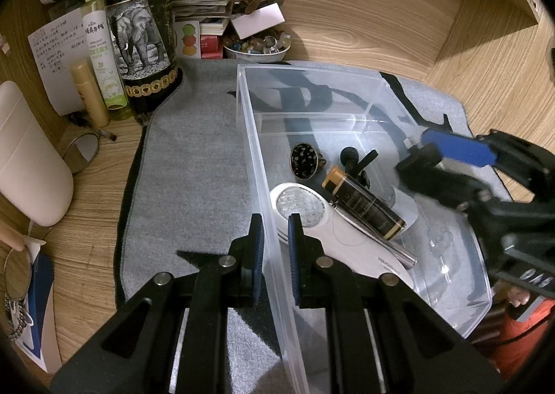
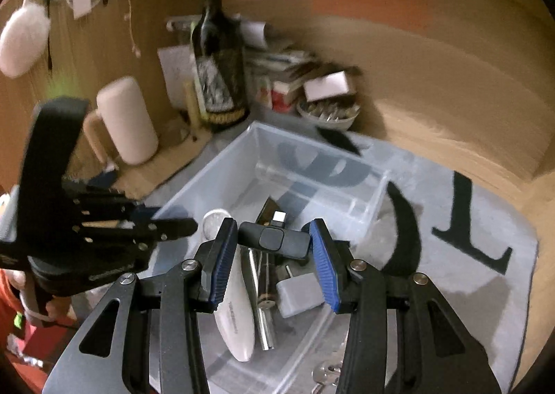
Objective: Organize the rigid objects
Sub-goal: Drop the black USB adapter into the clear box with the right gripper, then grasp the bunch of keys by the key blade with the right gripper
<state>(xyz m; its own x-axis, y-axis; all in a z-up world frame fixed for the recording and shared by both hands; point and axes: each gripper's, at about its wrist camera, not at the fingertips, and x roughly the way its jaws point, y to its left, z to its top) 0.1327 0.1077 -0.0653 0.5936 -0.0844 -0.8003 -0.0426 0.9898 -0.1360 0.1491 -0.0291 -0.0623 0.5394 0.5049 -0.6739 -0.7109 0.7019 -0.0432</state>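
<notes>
We take the clear plastic bin (image 1: 347, 106) as our landmark; it sits on a grey mat (image 1: 194, 158) laid over a wood-grain desk. Our left gripper (image 1: 274, 237) straddles the bin's near-left wall, one blue pad outside it and one inside, the fingers drawn narrow and clamped on that thin wall. Our right gripper (image 2: 274, 248) hangs above the bin's open top, its fingers set partway apart and holding a small black device (image 2: 274, 237) crosswise between the blue pads; the device has a rounded square button on its face and a short silver plug pointing away from us. In the left wrist view the same gripper shows at the bin's right rim, somewhat blurred. Inside the bin, on its floor, lie a white oval-headed handset (image 1: 312, 220), a dark tube with a gold cap (image 1: 360, 203) resting across it, a slim silver pen-like rod (image 1: 381, 241) beside the tube, a black oval studded piece (image 1: 304, 161) farther in, and a small black clip-like item (image 1: 353, 158) next to that. Beyond the bin's far-left corner stand a dark wine bottle with an elephant label (image 1: 138, 29), a green spray bottle (image 1: 100, 47) and a white bowl of beads (image 1: 256, 47). A person's hand in an orange sleeve shows behind the left gripper in the right wrist view.
</notes>
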